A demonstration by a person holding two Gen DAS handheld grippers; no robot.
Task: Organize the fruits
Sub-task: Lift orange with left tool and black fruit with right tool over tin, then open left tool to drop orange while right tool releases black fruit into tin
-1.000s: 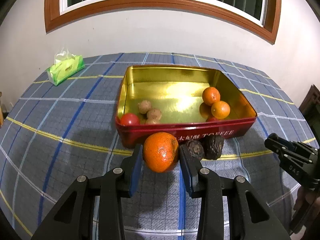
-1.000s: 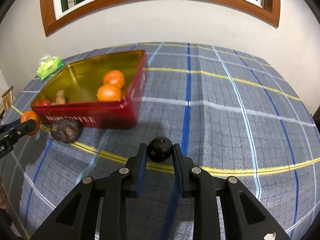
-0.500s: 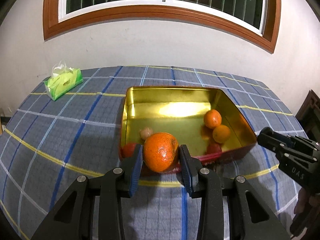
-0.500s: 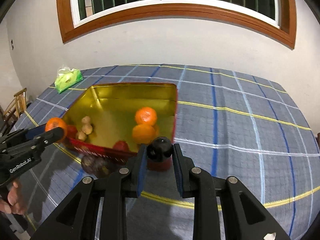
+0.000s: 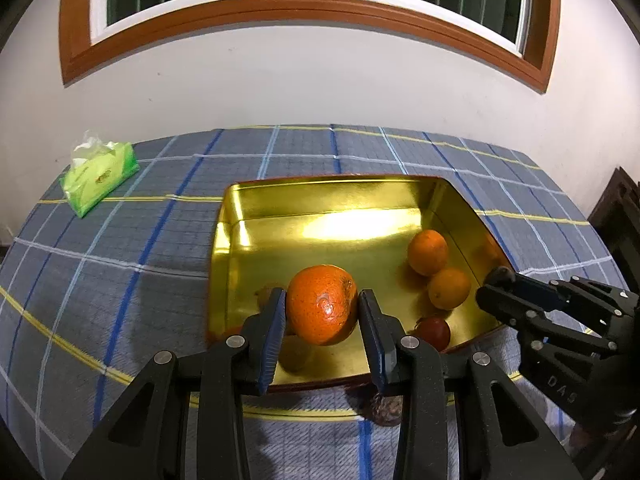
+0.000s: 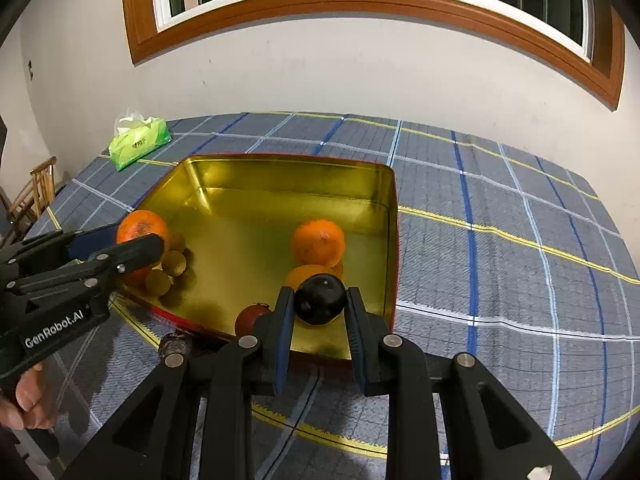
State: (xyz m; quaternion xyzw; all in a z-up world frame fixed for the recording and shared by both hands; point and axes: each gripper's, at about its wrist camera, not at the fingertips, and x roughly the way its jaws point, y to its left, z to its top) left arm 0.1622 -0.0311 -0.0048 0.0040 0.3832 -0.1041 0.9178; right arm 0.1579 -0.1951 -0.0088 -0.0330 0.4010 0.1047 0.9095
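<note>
Two grippers loaded, both over the near edge of the gold-lined tin point(image 5: 240, 216). Left gripper point(image 5: 322, 322) clamps a large orange point(image 5: 322, 310) above the tin's near-left corner. Right gripper point(image 6: 320, 320) pinches a dark round fruit point(image 6: 320, 299) above the near-right corner. Two oranges point(image 6: 318, 242) lie inside by the right wall. Tissue pack point(image 5: 98, 172) at the tabletop's far-left corner.

Black tongs point(image 6: 320, 334), blue pads point(image 6: 283, 336), silver screws; "GenRobot.AI" lettering

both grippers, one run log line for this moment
left gripper: shut on orange | right gripper: shut on dark fruit | both over tin | next: release
</note>
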